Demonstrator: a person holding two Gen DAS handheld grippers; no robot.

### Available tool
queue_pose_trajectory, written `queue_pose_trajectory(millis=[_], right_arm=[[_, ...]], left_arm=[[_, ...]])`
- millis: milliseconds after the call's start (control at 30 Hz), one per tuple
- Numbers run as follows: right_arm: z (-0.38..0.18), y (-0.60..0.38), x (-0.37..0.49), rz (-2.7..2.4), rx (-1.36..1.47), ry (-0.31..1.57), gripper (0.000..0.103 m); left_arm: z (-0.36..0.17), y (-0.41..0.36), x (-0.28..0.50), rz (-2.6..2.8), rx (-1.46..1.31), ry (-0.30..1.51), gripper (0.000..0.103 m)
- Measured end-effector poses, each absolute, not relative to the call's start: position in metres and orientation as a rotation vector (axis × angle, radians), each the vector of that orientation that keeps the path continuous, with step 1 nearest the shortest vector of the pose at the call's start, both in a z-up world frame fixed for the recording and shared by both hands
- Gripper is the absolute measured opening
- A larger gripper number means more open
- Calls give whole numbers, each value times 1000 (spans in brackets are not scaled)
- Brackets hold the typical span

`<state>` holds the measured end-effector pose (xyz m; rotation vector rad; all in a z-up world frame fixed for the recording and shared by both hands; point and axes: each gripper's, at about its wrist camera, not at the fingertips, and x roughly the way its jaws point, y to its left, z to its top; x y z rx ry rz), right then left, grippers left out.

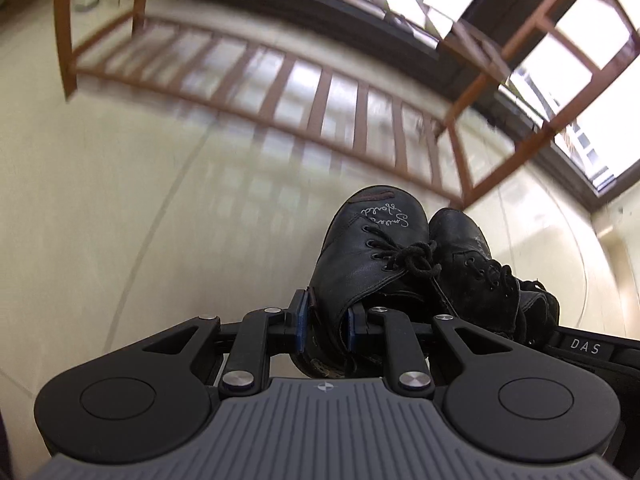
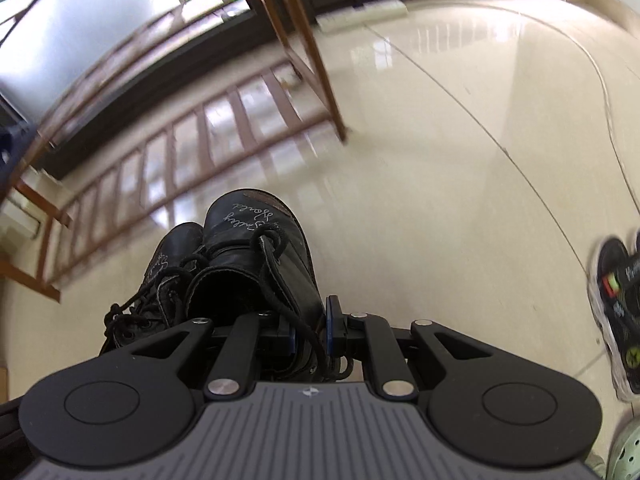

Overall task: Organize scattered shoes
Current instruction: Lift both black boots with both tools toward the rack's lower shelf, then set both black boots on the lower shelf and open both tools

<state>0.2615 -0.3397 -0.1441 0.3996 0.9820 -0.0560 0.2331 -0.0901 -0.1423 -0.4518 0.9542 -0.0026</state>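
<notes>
Carrying a pair of black lace-up boots, the person has one boot in each tool, both clear of the floor [image 1: 100, 200] and side by side, touching. The left gripper [image 1: 326, 322] has its jaws drawn in narrow on the collar edge of the left-hand boot [image 1: 368, 256], leather pinched between the blue pads. The right gripper [image 2: 311, 330] is closed down tight on the rim and trailing lace of the right-hand boot [image 2: 260, 252]. Both boots hang toes forward, pointing down towards the tiles.

Ahead stands a brown wooden shoe rack [image 1: 320, 92] with slatted shelves; the bottom shelf, the only one shown clearly, has nothing on it. My guess is the boots are bound for that shelf, though neither is over it yet.

The job looks barely begun. No shoe shows on the rack, and more footwear is loose on the floor off to the right: a black sneaker [image 2: 618, 312] with white sole and coloured patches, and the edge of a pale green clog [image 2: 626, 452] with holes in it. Placing this pair comes first, then those two and whatever mates they have out of sight.
</notes>
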Motion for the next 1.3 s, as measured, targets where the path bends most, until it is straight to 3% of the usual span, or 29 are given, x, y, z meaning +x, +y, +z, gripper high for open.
queue_pose_trajectory(millis=[500, 967, 1300], right_arm=[[-18, -307, 392, 14, 405, 817, 15], [-19, -296, 467, -71, 396, 806, 15], [-22, -286, 484, -79, 316, 784, 22]], left_arm=[[-27, -83, 346, 31, -437, 735, 21], [-33, -87, 427, 47, -524, 751, 24], [-39, -84, 436, 8, -552, 709, 35]])
